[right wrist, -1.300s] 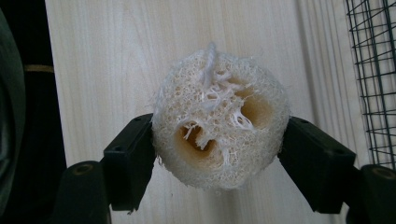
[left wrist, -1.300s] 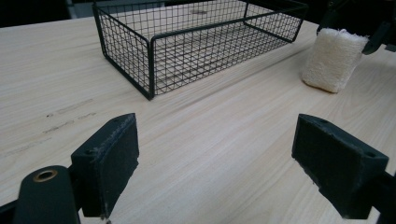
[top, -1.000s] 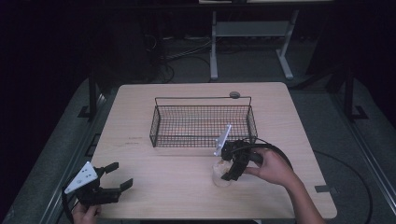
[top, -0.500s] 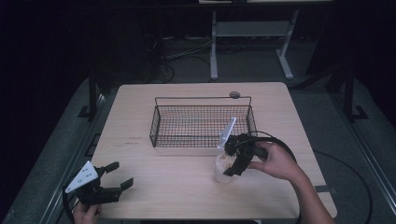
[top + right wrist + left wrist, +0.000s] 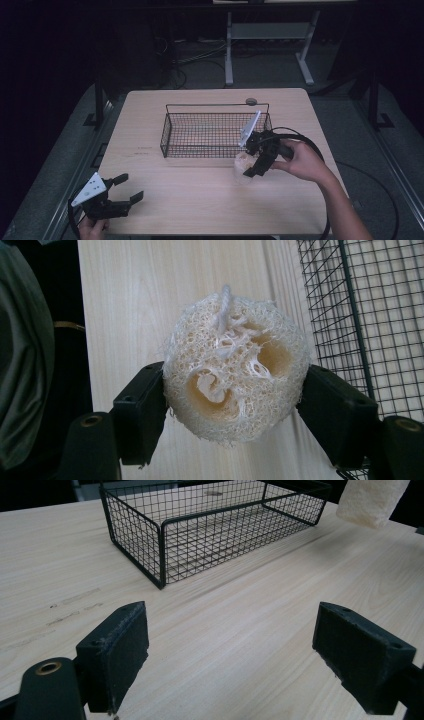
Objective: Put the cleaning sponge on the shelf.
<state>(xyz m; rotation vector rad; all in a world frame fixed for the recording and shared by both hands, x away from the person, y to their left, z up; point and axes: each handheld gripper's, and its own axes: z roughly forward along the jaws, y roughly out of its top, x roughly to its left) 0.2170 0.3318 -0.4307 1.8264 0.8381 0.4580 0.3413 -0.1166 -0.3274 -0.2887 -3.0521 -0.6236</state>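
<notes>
On a pale wood surface (image 5: 200, 200) in a dark room, your right tongs (image 5: 235, 405) pinch a loofah (image 5: 235, 367) just beside the wire basket (image 5: 167, 137), likely to drop it in, while your left tongs (image 5: 245, 655) rest spread.

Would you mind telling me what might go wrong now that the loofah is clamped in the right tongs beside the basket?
1. The loofah is soft and round, squeezed at its sides by the right tongs; it may spring or slip out.
2. It hangs just outside the basket near the front wall; a low carry could snag it on the wire rim.
3. Its loose string could catch in the mesh on release.
</notes>
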